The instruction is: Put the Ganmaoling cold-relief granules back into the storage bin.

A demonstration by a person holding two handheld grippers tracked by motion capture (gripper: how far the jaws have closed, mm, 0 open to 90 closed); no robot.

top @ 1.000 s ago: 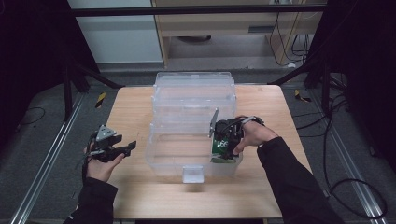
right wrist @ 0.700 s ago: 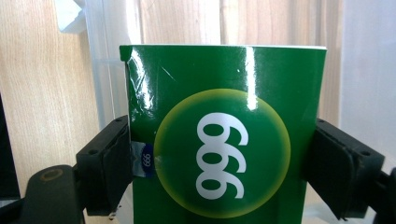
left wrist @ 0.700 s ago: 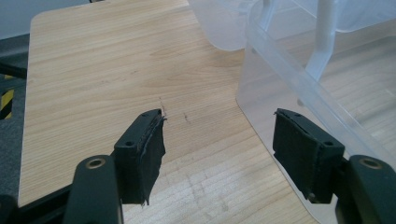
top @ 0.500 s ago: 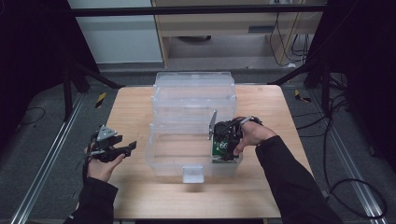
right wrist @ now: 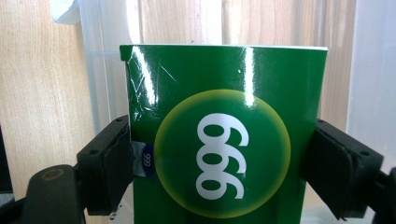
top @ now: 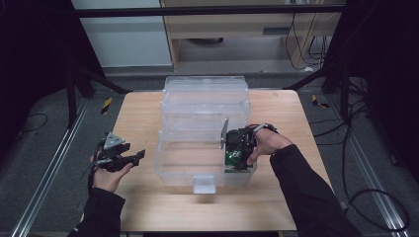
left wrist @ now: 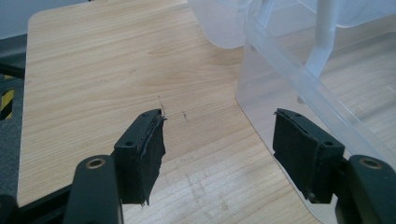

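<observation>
Fingers of my right gripper are clamped on a green box, one pad on each narrow side, about mid-height w/ the top edge well clear of the pads. Left gripper is spread wide w/ nothing between the pads, held above the wood table just beside the near corner of the clear bin. From the high view the right gripper has the green box inside the front clear bin, down at its right end, near the right wall; can't tell if the box bottom is touching the bin floor yet. Handling, my guess: glossy printed card carton, light, prob. hollow-ish, so it'll crush before it slips. Upper left corner already shows creases and a small dent, so squeeze no harder than needed. Shiny faces are slick; the narrow sides where I've got it are the right place, since the folded edges are stiffest there and the pads span the width squarely. Containers: a second clear bin sits behind the front one, touching or nested, hard to say which thru the see-thru plastic. Both look bare apart from my box. Front bin has a small latch tab at the middle of its near wall. No lid on either that I can make out.
</observation>
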